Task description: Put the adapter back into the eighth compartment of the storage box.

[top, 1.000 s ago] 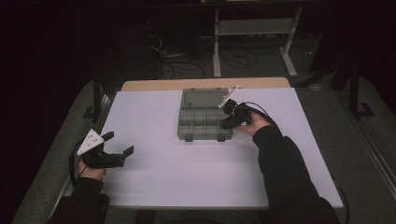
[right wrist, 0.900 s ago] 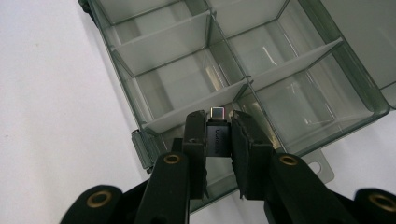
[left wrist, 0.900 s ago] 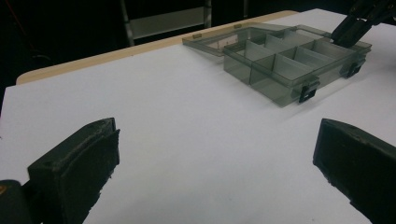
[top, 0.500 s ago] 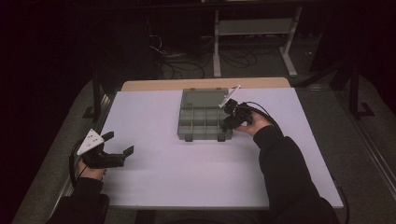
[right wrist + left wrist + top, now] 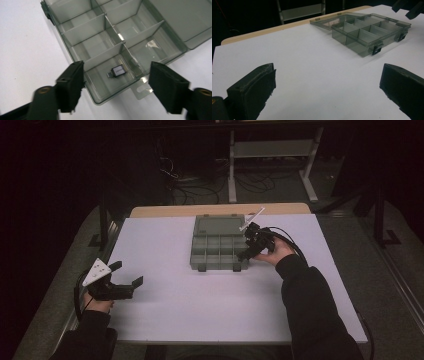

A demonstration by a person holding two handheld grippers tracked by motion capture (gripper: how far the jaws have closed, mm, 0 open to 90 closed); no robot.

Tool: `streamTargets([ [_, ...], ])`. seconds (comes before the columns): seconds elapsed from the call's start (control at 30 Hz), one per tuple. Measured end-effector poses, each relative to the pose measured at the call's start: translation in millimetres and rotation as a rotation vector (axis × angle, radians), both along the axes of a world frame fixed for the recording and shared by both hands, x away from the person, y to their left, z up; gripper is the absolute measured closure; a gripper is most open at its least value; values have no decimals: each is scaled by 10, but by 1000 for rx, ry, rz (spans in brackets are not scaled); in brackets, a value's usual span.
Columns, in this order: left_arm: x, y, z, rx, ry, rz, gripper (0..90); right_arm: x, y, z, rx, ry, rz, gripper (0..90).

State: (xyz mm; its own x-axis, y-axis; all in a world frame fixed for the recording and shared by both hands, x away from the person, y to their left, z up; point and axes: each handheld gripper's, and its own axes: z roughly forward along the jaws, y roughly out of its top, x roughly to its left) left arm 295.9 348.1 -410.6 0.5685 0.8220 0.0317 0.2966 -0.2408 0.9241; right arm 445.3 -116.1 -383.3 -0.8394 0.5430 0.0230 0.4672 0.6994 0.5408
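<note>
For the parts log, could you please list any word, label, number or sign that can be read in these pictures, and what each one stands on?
Small adapter in the corner compartment of the clear organizer box: a silver face with a line of dark print, too small and blurred to read.
Organizer box, its open lid and latches: no readable text.
White table surface: no text.

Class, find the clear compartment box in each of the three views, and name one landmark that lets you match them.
High view: compartment box at the table's centre, far half, by the right tongs.
Left gripper view: upper right, lid open flat behind it.
Right gripper view: top and centre, a small adapter in its nearest corner compartment.
Shared landmark: the box's black latches.
</note>
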Motion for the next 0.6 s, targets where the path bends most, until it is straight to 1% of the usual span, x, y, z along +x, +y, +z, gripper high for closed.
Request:
streamTargets([
  [0.03,-1,0,1,0,0,0,0,-16,-18,27,8,-9,-8,185],
  [0.13,0,0,1,0,0,-1,0,-28,-36,48,15,-17,-14,174],
  [0.23,1,0,1,0,0,-1,0,-62,-71,87,27,-23,-11,98],
  [0.27,2,0,0,0,0,-1,0,-62,-71,87,27,-23,-11,98],
  [0.3,1,0,0,-1,0,-1,0,-71,-79,96,30,-26,-15,69],
  [0.33,1,0,0,-1,0,-1,0,-71,-79,96,30,-26,-15,69],
  [0.37,1,0,0,-1,0,-1,0,-102,-104,114,39,-41,-23,5],
  [0.6,1,1,0,-3,1,0,0,-133,-176,133,60,-49,-45,0],
])
